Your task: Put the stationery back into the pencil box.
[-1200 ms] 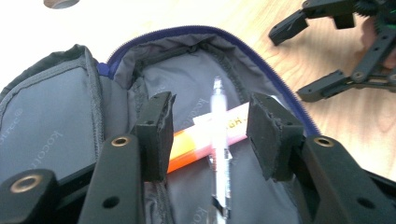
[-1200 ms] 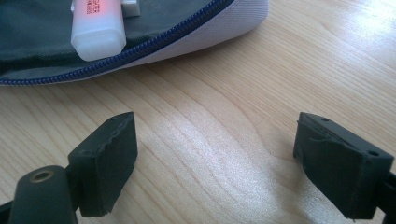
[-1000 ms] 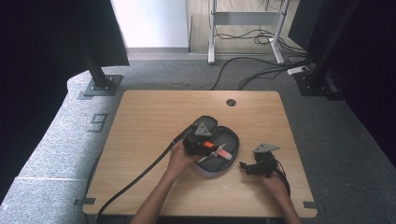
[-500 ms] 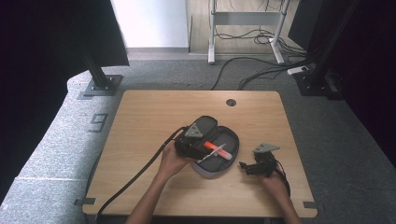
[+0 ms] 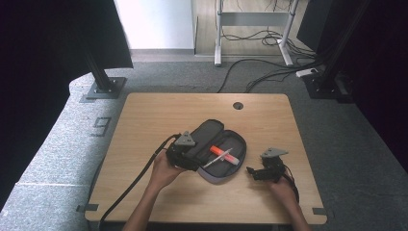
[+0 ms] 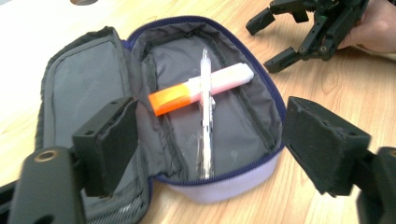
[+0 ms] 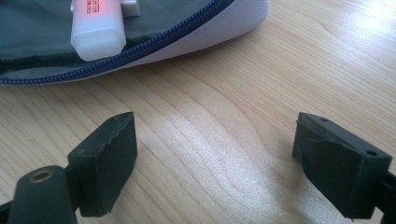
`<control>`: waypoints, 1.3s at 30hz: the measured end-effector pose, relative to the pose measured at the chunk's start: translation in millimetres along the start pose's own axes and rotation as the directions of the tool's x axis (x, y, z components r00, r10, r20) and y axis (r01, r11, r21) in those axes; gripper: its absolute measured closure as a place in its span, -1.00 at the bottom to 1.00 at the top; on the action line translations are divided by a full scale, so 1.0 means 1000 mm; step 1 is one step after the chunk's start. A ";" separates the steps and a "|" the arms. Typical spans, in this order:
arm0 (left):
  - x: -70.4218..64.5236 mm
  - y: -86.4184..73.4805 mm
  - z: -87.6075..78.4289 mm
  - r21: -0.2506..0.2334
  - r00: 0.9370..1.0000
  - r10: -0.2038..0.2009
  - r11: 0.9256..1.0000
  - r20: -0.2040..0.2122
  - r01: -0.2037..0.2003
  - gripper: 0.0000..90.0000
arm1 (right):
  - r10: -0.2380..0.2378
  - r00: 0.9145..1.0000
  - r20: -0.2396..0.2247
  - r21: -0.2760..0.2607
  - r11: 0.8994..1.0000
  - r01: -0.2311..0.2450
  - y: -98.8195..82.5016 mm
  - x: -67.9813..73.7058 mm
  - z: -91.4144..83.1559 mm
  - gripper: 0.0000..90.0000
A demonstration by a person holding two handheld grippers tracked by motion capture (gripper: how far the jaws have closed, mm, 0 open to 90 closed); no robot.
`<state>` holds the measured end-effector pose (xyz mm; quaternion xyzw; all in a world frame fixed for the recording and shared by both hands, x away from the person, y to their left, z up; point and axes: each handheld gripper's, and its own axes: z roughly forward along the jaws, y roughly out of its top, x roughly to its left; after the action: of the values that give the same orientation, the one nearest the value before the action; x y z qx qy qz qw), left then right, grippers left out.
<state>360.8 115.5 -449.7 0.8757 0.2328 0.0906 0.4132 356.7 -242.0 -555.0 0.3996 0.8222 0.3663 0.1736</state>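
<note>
A light wooden table (image 5: 159,120) carries an open grey fabric pencil case with a blue zip (image 5: 207,132) near its middle. Inside lie an orange-and-white highlighter (image 6: 198,88) and, crossing over it, a clear plastic pen (image 6: 205,121). The left gripper (image 6: 210,144), at the case's left, has just been opening its jaws, now wide and empty. The right gripper (image 7: 215,158) rests right of the case, jaws spread, holding nothing.

The left gripper (image 5: 192,161) sits low at the table's near left, held in the left hand (image 5: 163,169), forearm coming up from the bottom edge. Its jaws have just been opening and stand wide, gripping nothing. The right gripper (image 5: 252,172), in the right hand (image 5: 281,185), apparently rests near the tabletop, jaws spread wide and empty.
</note>
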 end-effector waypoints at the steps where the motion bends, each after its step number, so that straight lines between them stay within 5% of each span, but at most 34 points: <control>1: 0.000 -0.001 -0.003 -0.005 1.000 -0.002 1.000 -0.001 0.002 -0.65 | 0.000 1.000 0.000 0.000 1.000 0.000 0.000 0.000 0.000 -0.70; 10: 0.001 -0.018 -0.028 -0.040 0.999 -0.031 0.999 -0.015 0.031 -0.69 | -0.001 1.000 0.000 0.000 1.000 0.001 0.000 0.000 0.000 -0.70; 18: 0.003 -0.046 -0.037 -0.011 0.997 -0.053 0.999 -0.060 0.052 -0.83 | -0.001 1.000 -0.001 0.001 1.000 0.001 0.000 0.000 0.000 -0.70; 31: 0.009 -0.090 -0.030 0.036 0.993 -0.083 0.996 -0.081 0.086 -1.00 | -0.002 1.000 0.000 0.001 1.000 0.002 0.000 0.000 0.000 -0.70; 39: 0.016 -0.119 -0.014 0.084 0.988 -0.124 0.988 -0.090 0.132 -1.00 | -0.002 1.000 0.001 0.000 1.000 0.002 0.000 0.000 0.000 -0.70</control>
<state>330.3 198.8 -532.3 0.8719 0.3097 0.0904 0.3683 356.6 -241.9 -554.9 0.3991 0.8225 0.3659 0.1741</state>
